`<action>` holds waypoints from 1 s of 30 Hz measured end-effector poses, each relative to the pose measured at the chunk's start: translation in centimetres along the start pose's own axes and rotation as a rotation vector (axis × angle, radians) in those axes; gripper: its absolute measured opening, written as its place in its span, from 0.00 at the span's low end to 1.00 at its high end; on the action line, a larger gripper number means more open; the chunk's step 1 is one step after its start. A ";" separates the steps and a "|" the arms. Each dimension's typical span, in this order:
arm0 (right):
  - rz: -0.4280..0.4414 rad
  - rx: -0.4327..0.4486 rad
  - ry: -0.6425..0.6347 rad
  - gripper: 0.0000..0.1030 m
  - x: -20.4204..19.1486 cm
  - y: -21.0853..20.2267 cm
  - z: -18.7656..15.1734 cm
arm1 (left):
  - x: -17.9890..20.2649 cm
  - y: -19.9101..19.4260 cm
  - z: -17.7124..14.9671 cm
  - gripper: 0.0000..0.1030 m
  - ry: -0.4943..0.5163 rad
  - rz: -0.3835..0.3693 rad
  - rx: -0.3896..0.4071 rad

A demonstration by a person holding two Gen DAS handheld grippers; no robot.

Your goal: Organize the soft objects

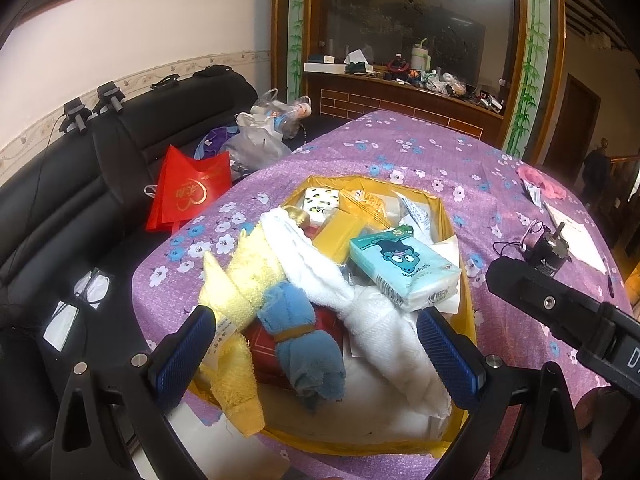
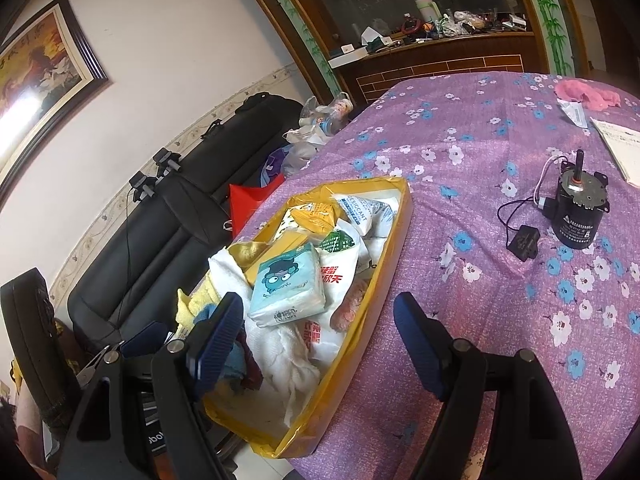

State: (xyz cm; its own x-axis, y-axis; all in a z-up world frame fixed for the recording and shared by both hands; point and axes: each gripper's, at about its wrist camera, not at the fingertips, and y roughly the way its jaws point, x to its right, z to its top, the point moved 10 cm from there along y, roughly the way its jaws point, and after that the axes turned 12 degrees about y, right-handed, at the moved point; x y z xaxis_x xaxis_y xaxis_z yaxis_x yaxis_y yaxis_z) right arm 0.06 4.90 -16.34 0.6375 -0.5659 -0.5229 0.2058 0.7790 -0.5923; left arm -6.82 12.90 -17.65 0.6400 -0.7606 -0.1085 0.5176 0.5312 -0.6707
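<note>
A yellow box [image 1: 448,216] [image 2: 404,216] on the purple flowered tablecloth holds soft things: a yellow towel [image 1: 240,280], a rolled blue towel [image 1: 308,344], a white towel [image 1: 360,300] [image 2: 288,352], a teal tissue pack [image 1: 404,268] [image 2: 288,284] and several packets. My left gripper [image 1: 316,356] is open and empty, its fingers on either side of the blue towel, just above the box's near end. My right gripper [image 2: 316,344] is open and empty over the box's near right rim. A pink cloth [image 1: 540,184] [image 2: 588,94] lies at the table's far right.
A small black motor [image 2: 576,208] [image 1: 548,252] with wires stands on the table right of the box. Papers [image 2: 624,148] lie beyond it. A black sofa [image 1: 80,200] with a red bag [image 1: 188,192] and plastic bags runs along the left. A cluttered cabinet stands behind.
</note>
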 end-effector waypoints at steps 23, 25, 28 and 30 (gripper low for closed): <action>-0.005 0.007 -0.017 0.75 -0.7 -0.8 -0.5 | 0.3 -0.5 -0.4 0.99 0.088 0.040 -0.058; -0.006 0.007 -0.025 0.75 -1.0 -0.9 -0.7 | 0.4 -0.5 -0.4 0.99 0.095 0.041 -0.056; -0.012 0.006 -0.038 0.75 -1.2 -1.0 -0.8 | 0.4 -0.6 -0.3 0.99 0.103 0.050 -0.052; -0.014 0.008 -0.037 0.75 -1.2 -1.0 -0.8 | 0.5 -0.7 -0.2 0.99 0.103 0.045 -0.053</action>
State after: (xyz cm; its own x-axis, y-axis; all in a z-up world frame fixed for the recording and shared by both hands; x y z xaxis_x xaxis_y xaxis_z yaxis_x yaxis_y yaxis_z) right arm -1.53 4.55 -15.59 0.6617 -0.5663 -0.4915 0.2207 0.7735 -0.5941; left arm -7.00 12.10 -17.42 0.5992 -0.7720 -0.2121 0.4570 0.5473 -0.7011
